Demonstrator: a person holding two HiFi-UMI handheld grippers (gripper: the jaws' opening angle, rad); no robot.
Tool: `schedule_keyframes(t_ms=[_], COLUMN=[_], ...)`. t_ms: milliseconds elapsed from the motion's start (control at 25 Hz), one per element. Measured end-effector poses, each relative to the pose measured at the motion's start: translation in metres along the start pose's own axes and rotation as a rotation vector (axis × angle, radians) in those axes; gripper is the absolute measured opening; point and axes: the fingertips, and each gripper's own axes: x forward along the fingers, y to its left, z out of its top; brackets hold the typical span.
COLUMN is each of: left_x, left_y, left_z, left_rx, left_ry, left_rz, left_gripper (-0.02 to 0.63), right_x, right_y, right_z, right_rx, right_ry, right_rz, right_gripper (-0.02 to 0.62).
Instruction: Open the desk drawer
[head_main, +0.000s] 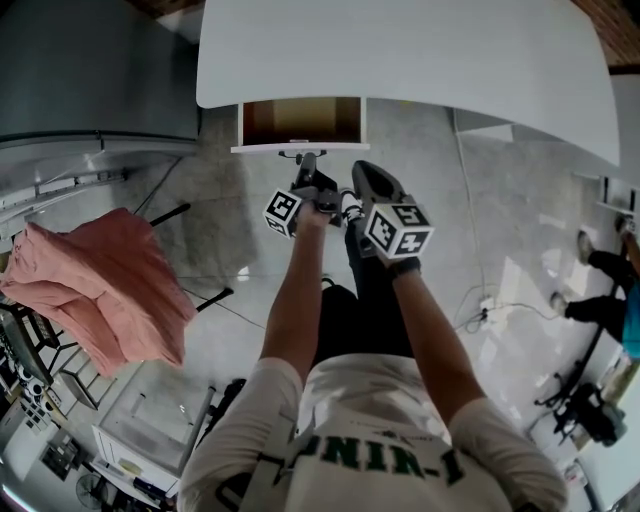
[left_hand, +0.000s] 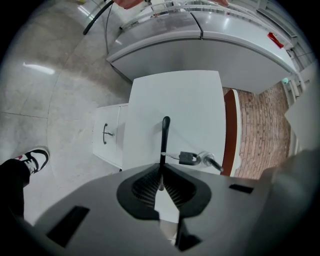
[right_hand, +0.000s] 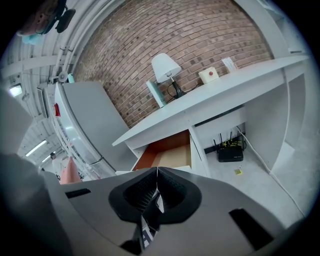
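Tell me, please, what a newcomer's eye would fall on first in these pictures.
The open drawer under the white desk stands out, its brown wooden inside showing, with the left tool shut on its black handle and a key beside that. Next comes the pink cloth draped at the left of the head view. The right tool is shut and empty beside the left one.
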Motion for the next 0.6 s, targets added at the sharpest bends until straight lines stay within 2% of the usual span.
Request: schedule_keyframes(t_ms=[600], left_x=[-0.050], left_y=[0.036], left_z=[-0.007], left_rx=[-0.014], left_ry=[-0.009], left_rz=[0.064], left_gripper=[0.017], right_x=[-0.023], right_y=[0.005], right_z=[-0.014], right_rx=[-0.003], right_ry=[0.012], right_rz=[0.009], right_gripper=[0.002])
